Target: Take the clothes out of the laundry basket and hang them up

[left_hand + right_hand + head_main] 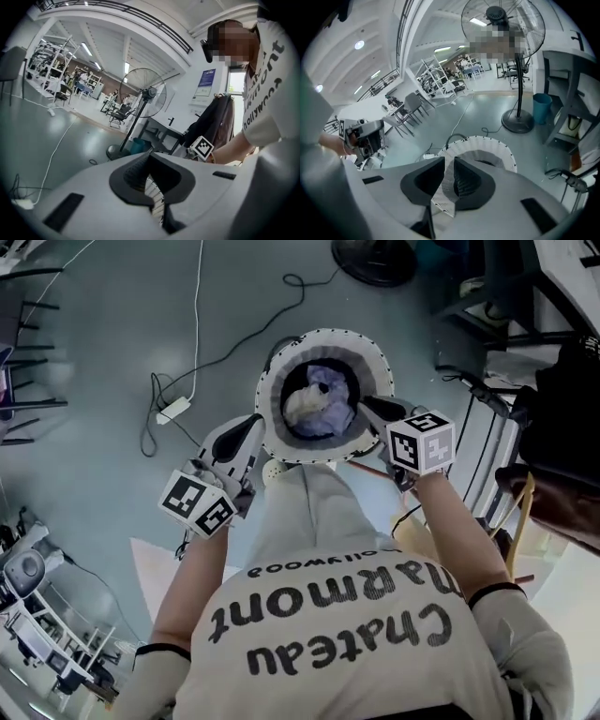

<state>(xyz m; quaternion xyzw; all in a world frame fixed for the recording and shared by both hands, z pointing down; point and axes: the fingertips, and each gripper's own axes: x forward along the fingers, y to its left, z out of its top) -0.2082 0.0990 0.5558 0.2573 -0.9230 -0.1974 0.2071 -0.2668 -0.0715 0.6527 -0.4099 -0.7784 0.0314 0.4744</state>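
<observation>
A round white perforated laundry basket [323, 338] stands on the grey floor in front of the person. It holds a lavender and cream heap of clothes [319, 404]. My left gripper [255, 423] is at the basket's left rim, and in the left gripper view its jaws [149, 157] are shut on a strip of the white perforated wall [153, 194]. My right gripper [367, 407] is at the right rim. In the right gripper view [449, 161] its pads pinch the perforated wall [446, 187], with the rest of the basket's rim [487, 145] beyond.
Cables and a white power strip [173, 410] lie on the floor left of the basket. A standing fan's base [375, 259] is behind it. A rack with a dark garment [562, 427] stands at the right. Chairs and equipment line the left edge.
</observation>
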